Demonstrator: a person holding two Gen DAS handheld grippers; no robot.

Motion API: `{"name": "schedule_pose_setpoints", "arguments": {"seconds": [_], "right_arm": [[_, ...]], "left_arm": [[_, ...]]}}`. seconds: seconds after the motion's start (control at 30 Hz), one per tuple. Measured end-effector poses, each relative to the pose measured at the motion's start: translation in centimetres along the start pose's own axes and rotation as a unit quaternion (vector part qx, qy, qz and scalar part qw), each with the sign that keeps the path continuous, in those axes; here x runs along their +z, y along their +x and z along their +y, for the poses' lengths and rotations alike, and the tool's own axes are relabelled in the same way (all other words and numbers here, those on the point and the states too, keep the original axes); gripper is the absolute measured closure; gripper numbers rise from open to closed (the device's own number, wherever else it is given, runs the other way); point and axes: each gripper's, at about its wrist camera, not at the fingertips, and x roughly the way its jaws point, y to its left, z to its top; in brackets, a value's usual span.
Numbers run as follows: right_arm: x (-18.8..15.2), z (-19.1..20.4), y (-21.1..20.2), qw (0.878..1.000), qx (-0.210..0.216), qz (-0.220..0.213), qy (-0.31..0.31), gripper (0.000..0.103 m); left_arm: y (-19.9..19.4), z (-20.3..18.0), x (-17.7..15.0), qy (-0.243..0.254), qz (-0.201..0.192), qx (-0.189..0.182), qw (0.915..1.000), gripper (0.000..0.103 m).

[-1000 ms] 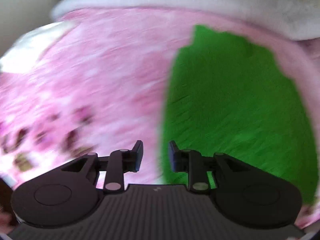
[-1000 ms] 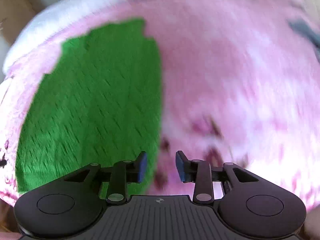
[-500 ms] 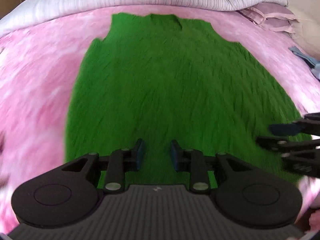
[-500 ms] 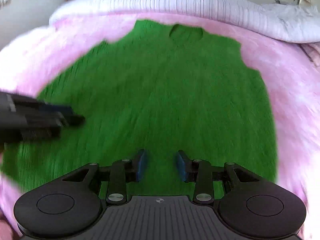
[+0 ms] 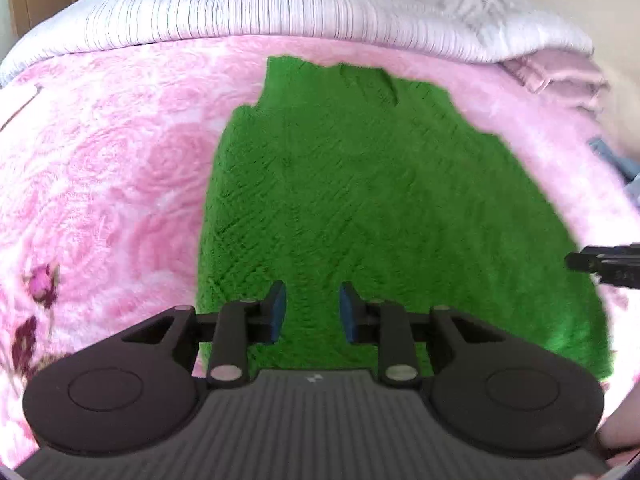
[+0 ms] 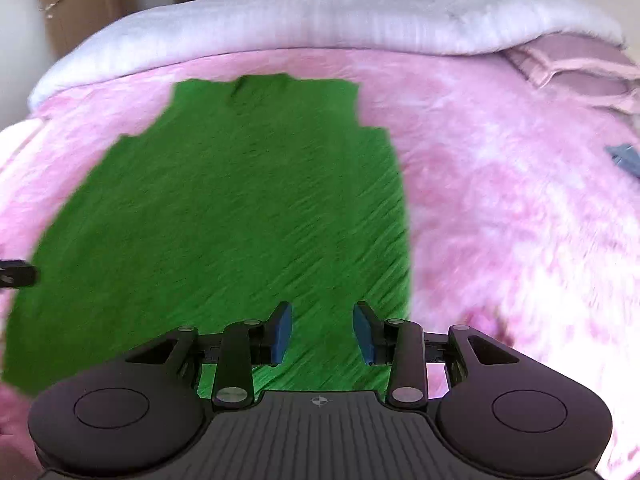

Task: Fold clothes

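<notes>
A green knitted sleeveless top (image 5: 372,200) lies flat on a pink flowered blanket (image 5: 104,184), neckline at the far end. It also shows in the right wrist view (image 6: 240,208). My left gripper (image 5: 312,312) is open and empty above the top's near hem, toward its left side. My right gripper (image 6: 322,334) is open and empty above the near hem, toward its right edge. The right gripper's tip (image 5: 604,264) shows at the right edge of the left wrist view; the left gripper's tip (image 6: 16,274) shows at the left edge of the right wrist view.
A rolled white-lilac quilt (image 5: 280,8) lies along the far side of the bed. A folded pink cloth (image 6: 572,68) sits at the far right. A blue-grey item (image 6: 626,158) lies at the right edge. A wooden door (image 6: 80,4) stands behind.
Both grippers swung in from the sides over the green top, then moved slightly apart toward its two sides. Both stay open and empty.
</notes>
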Motion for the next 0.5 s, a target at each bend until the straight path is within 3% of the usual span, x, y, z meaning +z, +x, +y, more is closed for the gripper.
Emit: {"name": "schedule_pose_setpoints", "arguments": {"seconds": [0.07,0.13,0.23,0.37,0.43,0.5], "right_arm": [[-1.5,-0.4,1.5,1.0,-0.006,0.007,-0.005,0.065],[-4.1,0.0,1.0,1.0,-0.01,-0.028,-0.01,0.065],[-7.2,1.3,-0.6,0.997,-0.032,-0.06,-0.028,0.065],[-9.9,2.0,-2.0,0.996,-0.054,-0.073,-0.004,0.065],[-10.5,2.0,-2.6,0.996,-0.059,-0.07,0.019,0.065],[-10.6,2.2,-3.9,0.995,-0.06,-0.062,0.045,0.065]], "left_arm": [[1.1,0.2,-1.6,0.02,0.009,0.008,0.9997,0.079],[0.8,0.2,-3.3,0.039,-0.026,0.005,0.9989,0.079],[0.2,0.2,-4.9,0.04,-0.057,-0.002,0.9975,0.079],[-1.1,1.1,-6.5,0.024,-0.085,-0.021,0.9959,0.078],[-2.2,1.4,-7.4,0.016,-0.087,-0.024,0.9957,0.078],[-4.1,1.1,-7.7,-0.001,-0.057,-0.019,0.9982,0.079]]}}
